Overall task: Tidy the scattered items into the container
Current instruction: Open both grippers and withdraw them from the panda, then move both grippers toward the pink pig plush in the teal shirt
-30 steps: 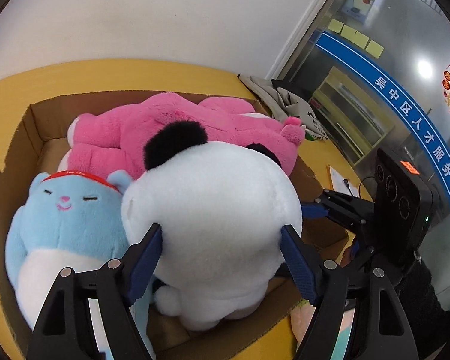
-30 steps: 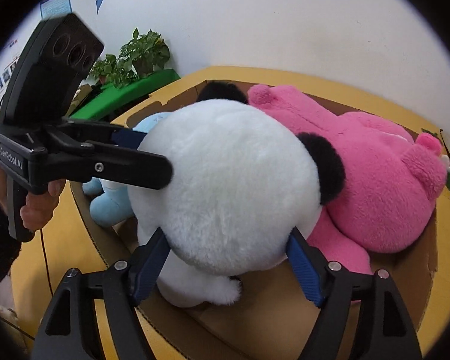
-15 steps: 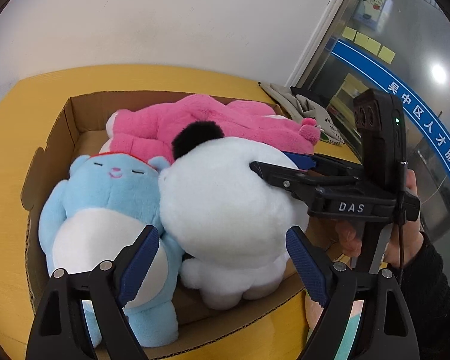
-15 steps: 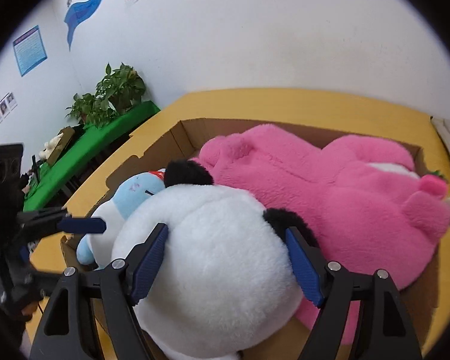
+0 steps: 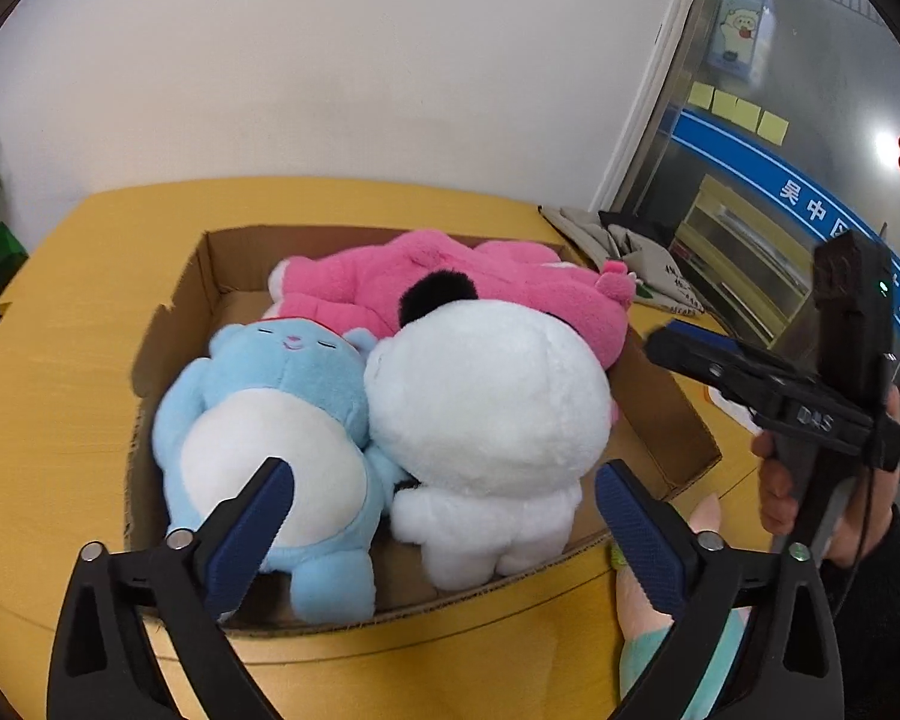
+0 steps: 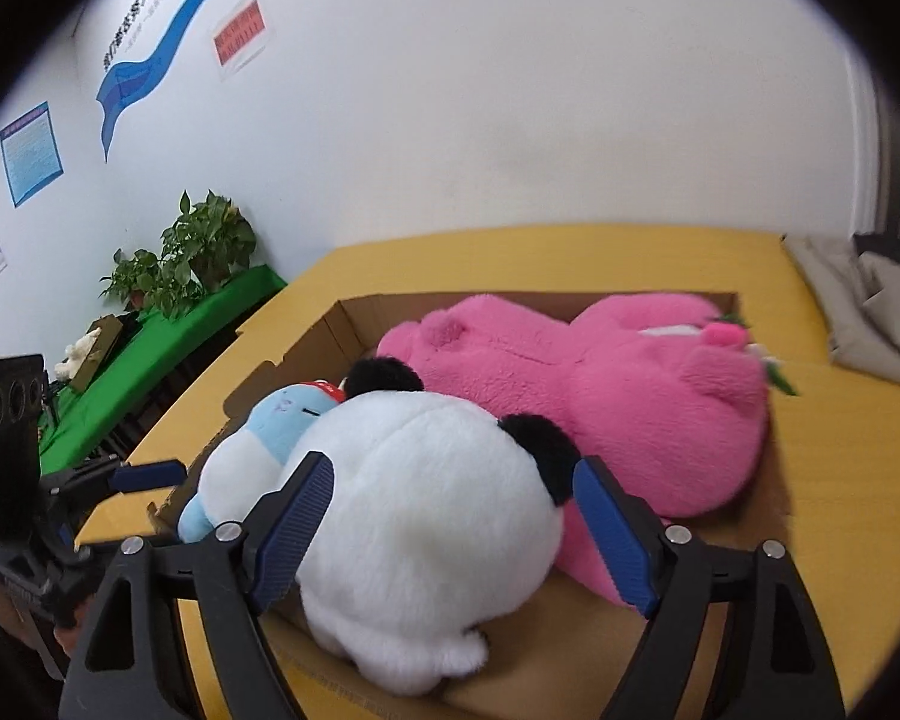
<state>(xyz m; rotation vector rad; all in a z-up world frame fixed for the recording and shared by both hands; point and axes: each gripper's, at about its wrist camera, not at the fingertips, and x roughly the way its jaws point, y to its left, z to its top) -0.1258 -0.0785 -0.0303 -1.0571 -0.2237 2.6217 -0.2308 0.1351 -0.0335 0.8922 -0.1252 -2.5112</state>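
I read "DAS" on my right gripper beside the cardboard box; both jaws were opening wide, left gripper empty, panda plush inside.

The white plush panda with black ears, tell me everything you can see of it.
The white plush panda is round and fluffy, with black ears; its face is hidden. It sits in the brown cardboard box, stubby feet toward the near wall, pressed between the light blue plush toy and the pink plush toy. No gripper touches it.
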